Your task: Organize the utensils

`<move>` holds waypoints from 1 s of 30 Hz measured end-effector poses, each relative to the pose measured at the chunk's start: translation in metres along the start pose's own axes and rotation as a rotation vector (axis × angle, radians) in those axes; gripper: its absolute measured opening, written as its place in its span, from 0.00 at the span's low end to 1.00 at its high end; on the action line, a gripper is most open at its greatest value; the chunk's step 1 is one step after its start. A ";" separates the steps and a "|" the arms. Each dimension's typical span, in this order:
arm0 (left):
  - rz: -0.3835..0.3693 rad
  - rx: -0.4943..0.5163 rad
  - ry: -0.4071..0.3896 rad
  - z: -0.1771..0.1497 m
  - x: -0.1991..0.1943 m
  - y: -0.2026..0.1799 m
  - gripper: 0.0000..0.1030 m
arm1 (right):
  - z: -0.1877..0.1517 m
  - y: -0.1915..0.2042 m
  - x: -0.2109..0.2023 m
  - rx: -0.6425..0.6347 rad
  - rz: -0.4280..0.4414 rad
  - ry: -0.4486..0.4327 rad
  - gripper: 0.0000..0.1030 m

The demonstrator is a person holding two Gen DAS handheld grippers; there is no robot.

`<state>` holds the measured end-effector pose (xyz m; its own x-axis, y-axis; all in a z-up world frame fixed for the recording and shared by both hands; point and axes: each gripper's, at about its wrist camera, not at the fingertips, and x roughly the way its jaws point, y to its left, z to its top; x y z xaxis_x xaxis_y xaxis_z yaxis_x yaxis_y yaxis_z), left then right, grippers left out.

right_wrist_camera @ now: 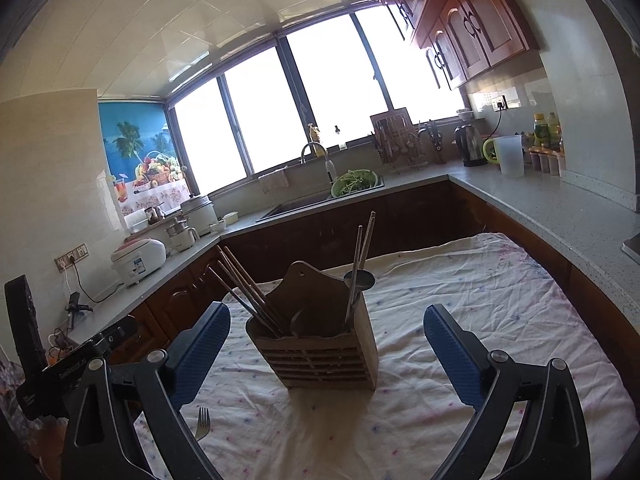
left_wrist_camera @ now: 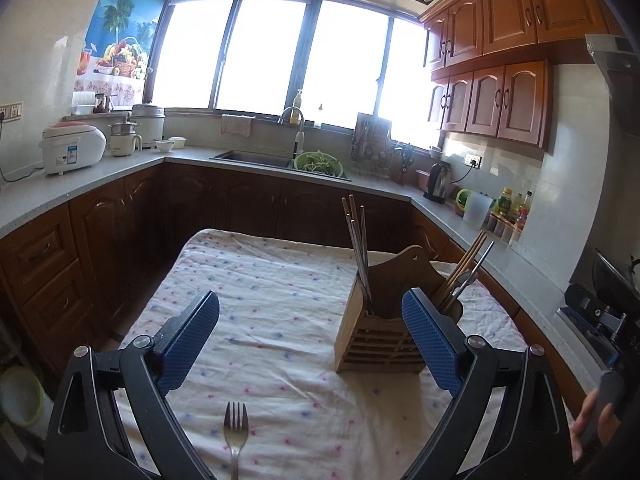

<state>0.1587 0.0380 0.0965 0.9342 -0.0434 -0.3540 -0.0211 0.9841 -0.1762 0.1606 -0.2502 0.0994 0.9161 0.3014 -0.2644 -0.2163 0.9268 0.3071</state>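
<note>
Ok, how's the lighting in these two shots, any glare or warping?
Left wrist view: windows blown out white, cabinets under them dark, fork on the cloth sharp. Right wrist view: same window glare, holder backlit, its shadow falling toward the camera. Both views: fisheye bends the counter and frames.

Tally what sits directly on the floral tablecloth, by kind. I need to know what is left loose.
Silver metal fork, lying loose: 1
Slatted wooden utensil holder, standing upright: 1
Total: 2
The chopsticks inside the holder overlap too much to count.
</note>
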 end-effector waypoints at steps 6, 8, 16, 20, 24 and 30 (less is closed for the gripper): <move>-0.068 0.022 -0.016 0.016 -0.030 -0.005 1.00 | 0.025 0.020 -0.043 -0.072 0.027 -0.094 1.00; -0.091 0.019 -0.026 0.012 -0.041 -0.008 1.00 | 0.028 0.027 -0.060 -0.094 0.040 -0.136 1.00; -0.004 0.139 -0.051 -0.059 -0.067 -0.019 1.00 | -0.036 0.030 -0.082 -0.146 -0.016 -0.153 1.00; 0.020 0.128 -0.028 -0.092 -0.068 -0.013 1.00 | -0.077 0.026 -0.081 -0.168 -0.048 -0.118 1.00; 0.024 0.102 -0.017 -0.115 -0.073 -0.008 1.00 | -0.105 0.025 -0.086 -0.191 -0.070 -0.119 1.00; 0.036 0.117 0.002 -0.137 -0.078 -0.013 1.00 | -0.129 0.022 -0.085 -0.202 -0.082 -0.059 1.00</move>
<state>0.0377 0.0053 0.0006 0.9330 -0.0082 -0.3598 -0.0125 0.9984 -0.0551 0.0341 -0.2267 0.0110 0.9503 0.2148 -0.2251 -0.1979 0.9756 0.0956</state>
